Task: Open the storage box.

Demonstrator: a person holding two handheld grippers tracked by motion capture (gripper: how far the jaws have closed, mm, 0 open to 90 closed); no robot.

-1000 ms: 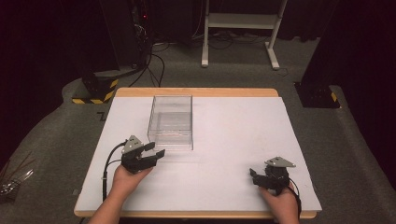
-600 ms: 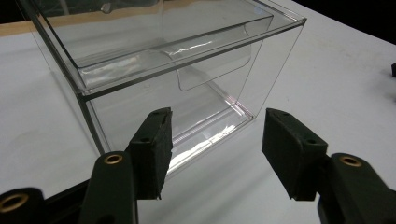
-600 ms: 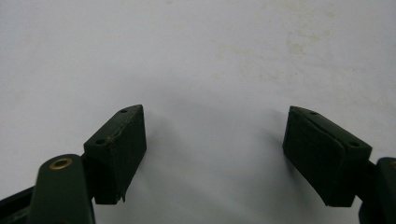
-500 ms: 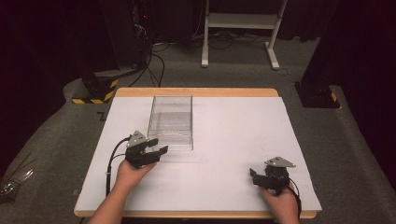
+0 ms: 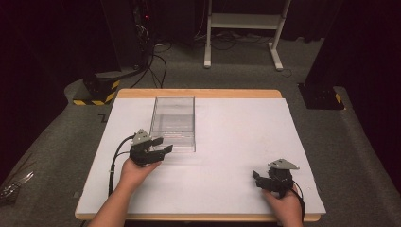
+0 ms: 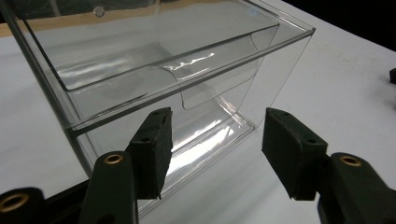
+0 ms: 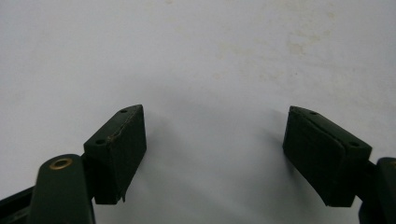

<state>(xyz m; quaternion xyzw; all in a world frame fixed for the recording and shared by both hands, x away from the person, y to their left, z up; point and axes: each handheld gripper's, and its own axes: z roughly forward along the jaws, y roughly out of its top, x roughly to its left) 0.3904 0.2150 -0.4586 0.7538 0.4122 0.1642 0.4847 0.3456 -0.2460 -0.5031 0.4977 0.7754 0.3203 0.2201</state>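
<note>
While closing in on the clear box (image 5: 173, 124) at surface (image 5: 236, 142) left-centre: approach step, no grasp yet. Left gripper (image 6: 212, 149) wide open, empty, near corner just ahead. Next, probably: straddle front wall, then pinch. Right gripper (image 7: 212, 154) wide open, empty, low over bare surface, well apart. Ample room rightward; near edge close.

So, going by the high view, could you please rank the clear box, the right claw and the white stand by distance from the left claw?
1. Clear box: just ahead of the left claw.
2. Right claw: across the table, near edge.
3. White stand: on the floor beyond the table.
</note>
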